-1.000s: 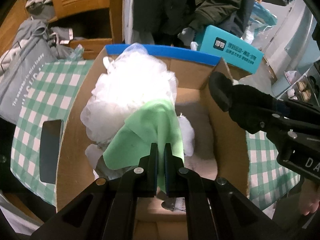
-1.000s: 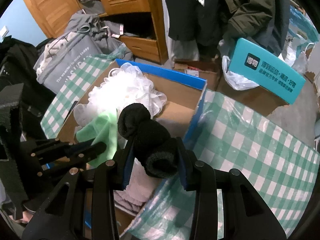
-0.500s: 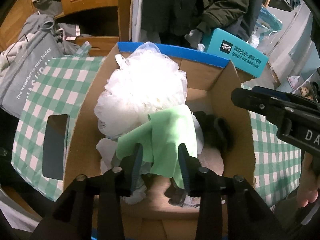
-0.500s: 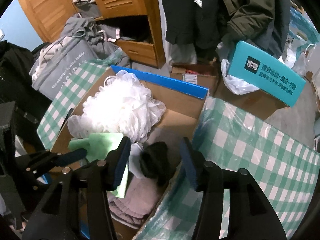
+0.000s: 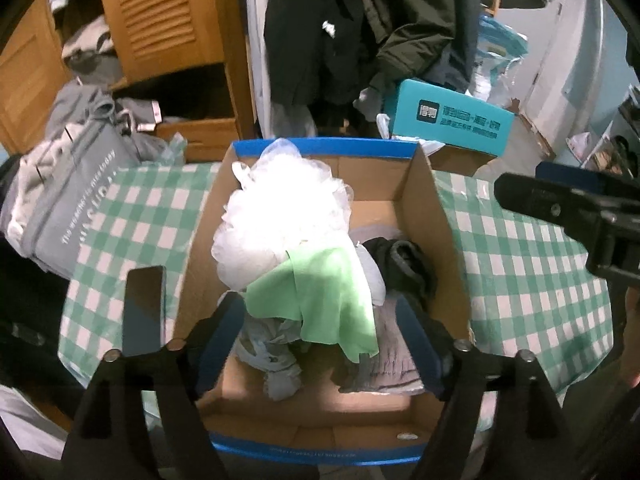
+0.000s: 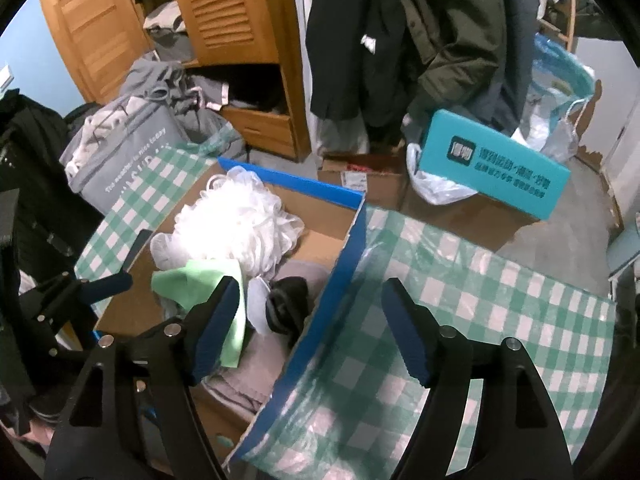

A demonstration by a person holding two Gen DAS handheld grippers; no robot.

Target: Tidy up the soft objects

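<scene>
An open cardboard box [image 5: 448,224] with a blue rim stands on a green checked cloth. Inside lie a white mesh puff [image 5: 280,224], a green cloth [image 5: 324,296], a black sock bundle [image 5: 404,264] and a grey-pink knit [image 5: 392,360]. My left gripper [image 5: 320,340] is open and empty above the box's near end. My right gripper [image 6: 312,328] is open and empty over the box's right wall [image 6: 340,272]. The puff [image 6: 236,228], green cloth [image 6: 200,280] and black bundle [image 6: 288,304] also show in the right wrist view.
A dark phone [image 5: 144,308] lies on the checked cloth [image 5: 520,264] left of the box. A grey bag [image 5: 68,200] sits at far left. A teal box [image 6: 492,164] on cartons, hanging coats and a wooden wardrobe [image 6: 224,20] stand behind.
Both grippers opened and drew back. The left let go of the green cloth and the right let go of the black bundle; both now lie in the box.
</scene>
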